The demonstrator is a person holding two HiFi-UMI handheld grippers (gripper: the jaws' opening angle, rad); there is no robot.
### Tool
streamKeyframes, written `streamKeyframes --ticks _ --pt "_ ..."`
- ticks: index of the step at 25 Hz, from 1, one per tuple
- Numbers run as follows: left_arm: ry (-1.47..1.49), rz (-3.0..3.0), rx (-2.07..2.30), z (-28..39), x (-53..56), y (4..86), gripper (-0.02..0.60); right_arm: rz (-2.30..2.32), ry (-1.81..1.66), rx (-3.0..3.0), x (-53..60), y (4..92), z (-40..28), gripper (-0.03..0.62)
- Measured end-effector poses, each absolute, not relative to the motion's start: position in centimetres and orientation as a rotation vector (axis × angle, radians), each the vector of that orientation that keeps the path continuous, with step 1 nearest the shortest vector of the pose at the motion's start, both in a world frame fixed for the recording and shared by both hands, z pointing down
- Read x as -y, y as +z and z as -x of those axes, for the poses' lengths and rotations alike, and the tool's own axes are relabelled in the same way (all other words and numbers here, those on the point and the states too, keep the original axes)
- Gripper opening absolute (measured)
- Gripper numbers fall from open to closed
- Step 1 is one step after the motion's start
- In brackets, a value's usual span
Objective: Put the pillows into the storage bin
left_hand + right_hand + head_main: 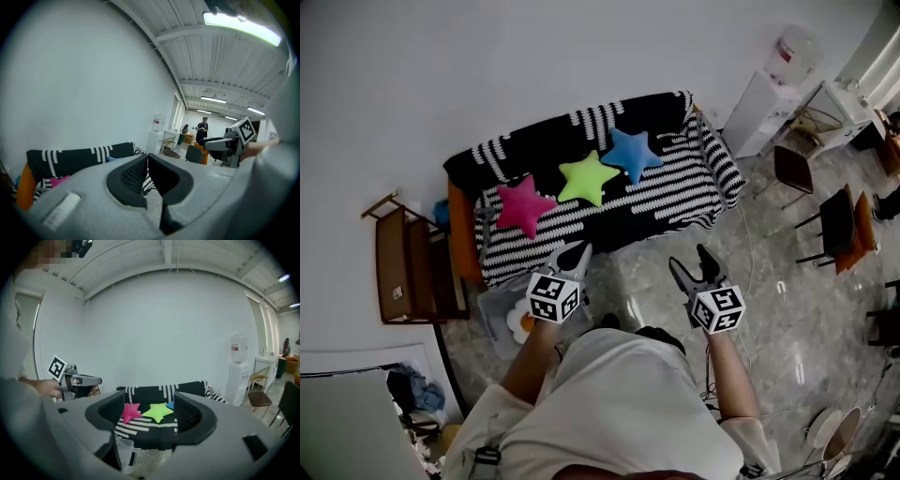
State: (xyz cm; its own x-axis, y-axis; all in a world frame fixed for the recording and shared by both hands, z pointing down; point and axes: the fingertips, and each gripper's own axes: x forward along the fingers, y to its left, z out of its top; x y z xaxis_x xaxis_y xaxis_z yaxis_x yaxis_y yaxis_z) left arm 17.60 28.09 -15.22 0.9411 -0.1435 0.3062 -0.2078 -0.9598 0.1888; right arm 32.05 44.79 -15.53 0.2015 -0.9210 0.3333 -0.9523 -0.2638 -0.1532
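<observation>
Three star pillows lie in a row on the black-and-white striped sofa (675,192): pink (523,204), green (587,176) and blue (630,153). The right gripper view shows the same pink pillow (130,412), green pillow (158,411) and blue pillow (170,405) beyond the jaws. A clear storage bin (492,309) stands on the floor by the sofa's left end, with something white and yellow inside. My left gripper (572,251) hangs over the floor short of the sofa, shut and empty. My right gripper (689,259) is level with it, open and empty.
A wooden side table (403,267) stands left of the sofa. A water dispenser (787,56) and white cabinet (759,112) stand at its right end, with dark chairs (839,225) further right. People (202,130) stand in a far room.
</observation>
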Motion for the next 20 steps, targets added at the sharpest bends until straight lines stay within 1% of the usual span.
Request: streamKeyframes --ticks 13,17,20 --pt "0.425 -2.826 0.423 -17.0 -23.0 -14.4 0.020 -2.259 0.602 1.947 -37.3 -13.9 -33.8 0.319" --pt "0.418 -2.810 0.502 -17.6 -20.9 -13.9 0.020 -2.207 0.569 1.969 -33.5 -13.2 -35.6 0.319" --pt "0.405 -2.805 0.549 -19.4 -19.4 -13.8 0.020 -2.165 0.561 2.000 -30.7 -12.8 -38.1 0.319"
